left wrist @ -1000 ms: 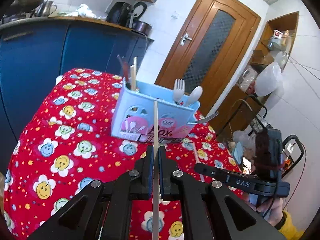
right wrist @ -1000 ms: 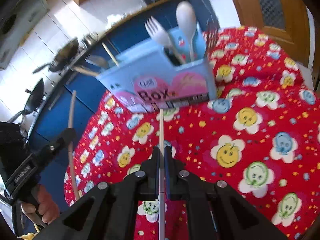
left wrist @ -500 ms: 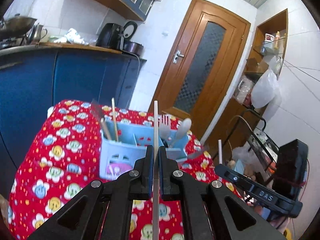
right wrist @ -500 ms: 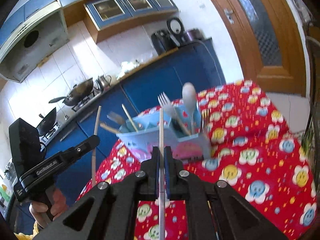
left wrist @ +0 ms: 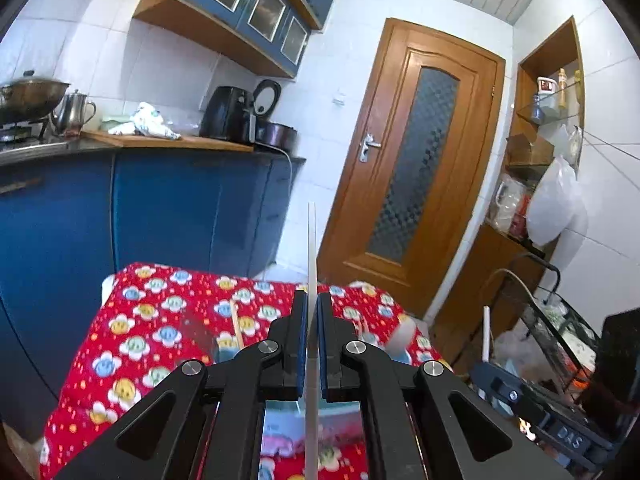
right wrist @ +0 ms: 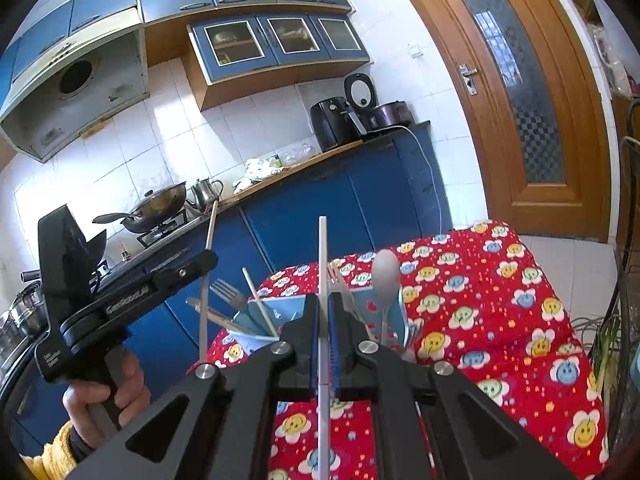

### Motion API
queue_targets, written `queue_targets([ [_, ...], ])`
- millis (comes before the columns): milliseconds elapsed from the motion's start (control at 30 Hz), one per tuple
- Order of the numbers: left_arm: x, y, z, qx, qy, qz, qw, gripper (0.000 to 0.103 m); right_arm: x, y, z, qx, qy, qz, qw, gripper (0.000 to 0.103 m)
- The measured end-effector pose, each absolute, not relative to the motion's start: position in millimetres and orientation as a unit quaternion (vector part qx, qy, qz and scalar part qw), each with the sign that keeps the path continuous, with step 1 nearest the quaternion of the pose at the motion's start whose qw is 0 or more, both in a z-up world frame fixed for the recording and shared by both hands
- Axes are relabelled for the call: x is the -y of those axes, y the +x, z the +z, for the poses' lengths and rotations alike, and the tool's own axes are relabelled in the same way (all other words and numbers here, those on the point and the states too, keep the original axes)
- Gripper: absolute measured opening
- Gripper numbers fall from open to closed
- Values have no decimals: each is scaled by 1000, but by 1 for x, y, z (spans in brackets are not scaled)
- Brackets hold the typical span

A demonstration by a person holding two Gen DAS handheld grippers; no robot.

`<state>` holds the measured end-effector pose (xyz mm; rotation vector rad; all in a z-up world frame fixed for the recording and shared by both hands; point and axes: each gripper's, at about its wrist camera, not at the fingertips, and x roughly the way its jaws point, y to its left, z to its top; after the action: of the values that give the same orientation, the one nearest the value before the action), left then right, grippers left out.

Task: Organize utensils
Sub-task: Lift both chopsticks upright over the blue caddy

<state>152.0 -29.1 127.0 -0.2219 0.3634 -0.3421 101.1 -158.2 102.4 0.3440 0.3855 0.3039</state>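
Note:
My left gripper [left wrist: 313,298] is shut on a pale chopstick [left wrist: 312,240] that stands up between its pads. Its body hides most of the light blue utensil box [left wrist: 304,420] below it. My right gripper [right wrist: 323,300] is shut on a white chopstick [right wrist: 322,256], just in front of the box [right wrist: 280,312]. The box holds forks, a white spoon [right wrist: 386,272] and other chopsticks. In the right wrist view the left gripper [right wrist: 192,266] hangs left of the box, held by a hand [right wrist: 104,392]. The right gripper [left wrist: 500,380] shows low on the right in the left wrist view.
The box stands on a table with a red smiley-flower cloth [right wrist: 500,320]. Blue cabinets [left wrist: 160,208] with a counter, an air fryer [left wrist: 228,114] and a wok [right wrist: 160,204] lie behind. A wooden door [left wrist: 416,168] and a wire rack [left wrist: 560,332] are to the right.
Both grippers have risen and tipped upward with their chopsticks still gripped. The box has sunk lower in both views, and the left gripper now hides most of it.

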Motion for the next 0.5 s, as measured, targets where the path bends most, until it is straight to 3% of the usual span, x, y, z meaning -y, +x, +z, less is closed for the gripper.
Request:
queue_targets([
  [500,50,185,121,-85,-89,-105,987,5,165,150,113,-142,143,121,972,6],
])
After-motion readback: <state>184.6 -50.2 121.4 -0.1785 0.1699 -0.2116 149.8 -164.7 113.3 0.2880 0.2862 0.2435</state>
